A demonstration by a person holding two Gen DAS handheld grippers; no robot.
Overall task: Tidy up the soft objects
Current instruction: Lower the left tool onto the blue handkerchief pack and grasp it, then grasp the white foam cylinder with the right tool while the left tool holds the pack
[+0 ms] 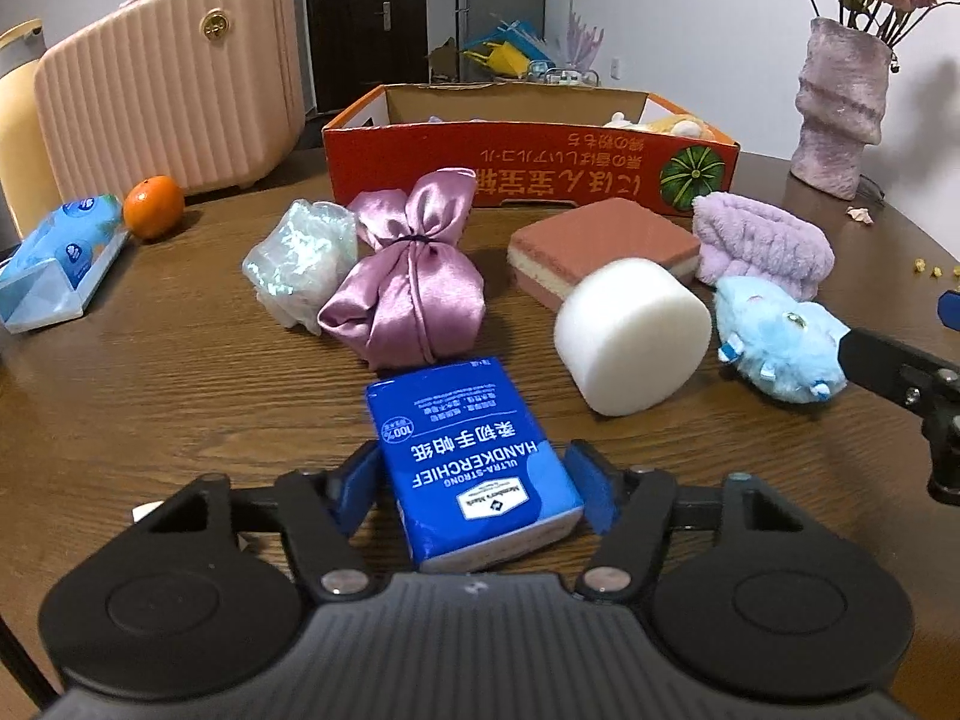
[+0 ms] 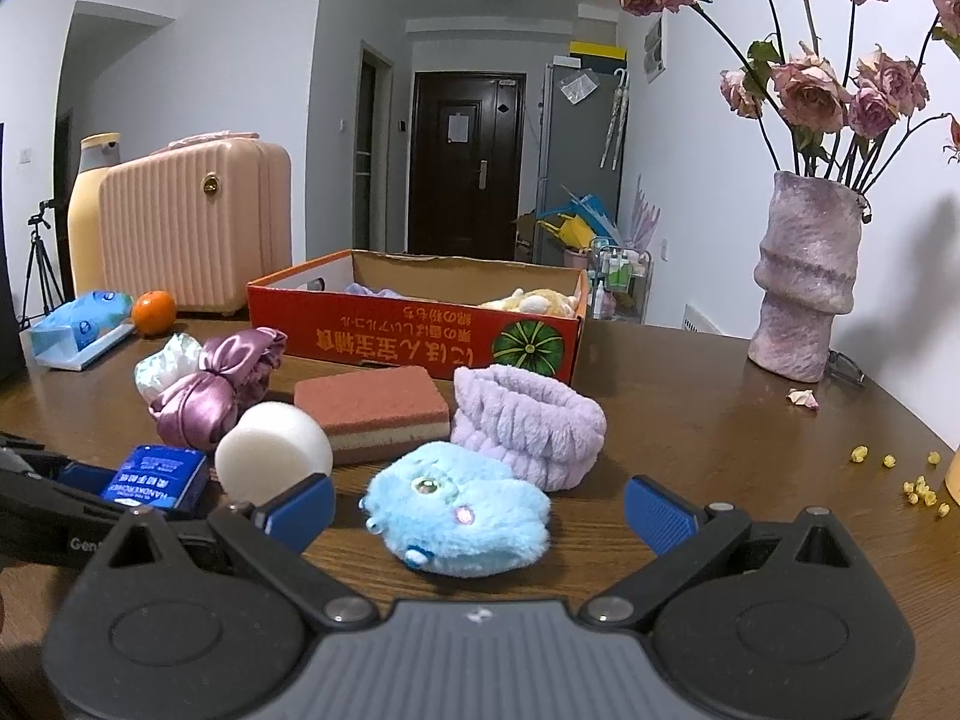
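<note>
My left gripper [image 1: 477, 483] has its blue pads on both sides of a blue handkerchief tissue pack [image 1: 474, 462] that lies on the wooden table; the pads touch or nearly touch it. My right gripper [image 2: 480, 507] is open, its fingers either side of a light blue plush toy [image 2: 459, 507], without touching it. Behind lie a white foam cylinder [image 1: 630, 336], a pink layered sponge [image 1: 600, 240], a lilac fluffy band [image 1: 762, 243], a pink satin pouch [image 1: 408, 294] and a pale crinkly bundle [image 1: 300, 264]. An orange cardboard box [image 1: 528, 165] holds plush items.
A pink suitcase [image 1: 168, 90] stands at the back left, with an orange [image 1: 153, 207] and a tissue pack [image 1: 60, 258] beside it. A lilac vase [image 2: 801, 282] of dried roses stands at the right. Yellow crumbs [image 2: 918, 489] lie near the right edge.
</note>
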